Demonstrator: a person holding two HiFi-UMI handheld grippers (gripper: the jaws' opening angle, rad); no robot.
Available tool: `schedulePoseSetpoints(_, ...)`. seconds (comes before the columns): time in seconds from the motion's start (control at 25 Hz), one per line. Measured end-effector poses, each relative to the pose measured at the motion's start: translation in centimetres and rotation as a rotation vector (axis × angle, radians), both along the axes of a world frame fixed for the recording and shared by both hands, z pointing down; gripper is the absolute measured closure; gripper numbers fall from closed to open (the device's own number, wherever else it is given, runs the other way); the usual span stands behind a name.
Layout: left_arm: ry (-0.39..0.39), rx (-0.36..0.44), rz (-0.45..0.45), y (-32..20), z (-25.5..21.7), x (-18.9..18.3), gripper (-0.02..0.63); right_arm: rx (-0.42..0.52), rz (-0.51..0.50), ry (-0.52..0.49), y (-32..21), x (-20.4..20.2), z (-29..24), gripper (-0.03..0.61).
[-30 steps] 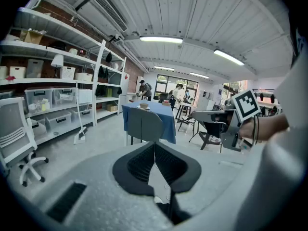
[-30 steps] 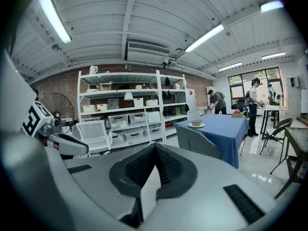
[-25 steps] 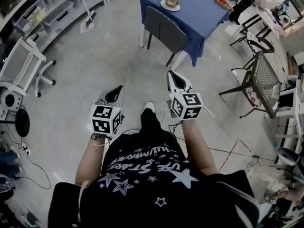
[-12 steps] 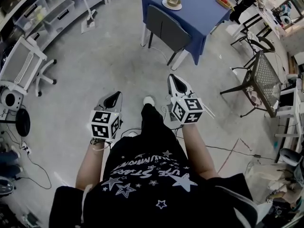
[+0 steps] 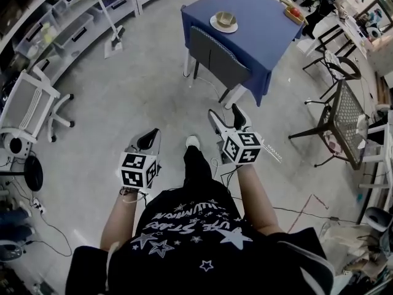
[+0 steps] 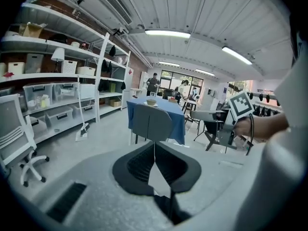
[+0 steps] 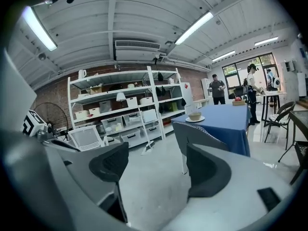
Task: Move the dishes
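The blue-clothed surface (image 5: 270, 29) stands well ahead across bare floor, with a grey chair (image 5: 215, 54) tucked against its near edge. Both claws hang low in front of the person, far short of it. The right claw (image 5: 225, 112) has just been opening and is spread wide, with nothing between its jaws. The left claw (image 5: 149, 137) is pressed together, empty. A white plate (image 5: 214, 24) bearing a tan bowl (image 5: 225, 18) sits by the near edge toward the left corner, just behind the chair back. The dishes lie almost straight ahead of the right claw, which is probably the nearer one.
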State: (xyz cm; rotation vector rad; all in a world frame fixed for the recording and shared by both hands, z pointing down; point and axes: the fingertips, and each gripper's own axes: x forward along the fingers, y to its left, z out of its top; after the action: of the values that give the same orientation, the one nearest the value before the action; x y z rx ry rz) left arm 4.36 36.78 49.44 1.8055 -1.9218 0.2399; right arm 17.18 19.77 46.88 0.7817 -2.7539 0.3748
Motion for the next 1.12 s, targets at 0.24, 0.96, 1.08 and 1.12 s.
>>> schedulePoseSetpoints(0.24,-0.016,-0.007,-0.034,-8.9,-1.4,-4.6,0.594,-0.018,0.021,0.014,-10.8,-3.9,-0.4,0.219)
schedulePoseSetpoints(0.96,-0.036,0.004,-0.042,-30.8,-2.9,-11.4,0.594,-0.023,0.025,0.015,-32.7,-10.0,-0.9,0.219)
schedulePoseSetpoints(1.08,-0.053,-0.003,-0.03,-31.9,-2.9,-12.5,0.594,-0.024,0.013,0.022,-33.5,-11.5,-0.7,0.219)
schedulePoseSetpoints(1.12,-0.049,-0.005,-0.031,-32.4,-2.7,-13.0,0.594,-0.022,0.01,0.025,-33.8,-12.1,-0.7,0.219)
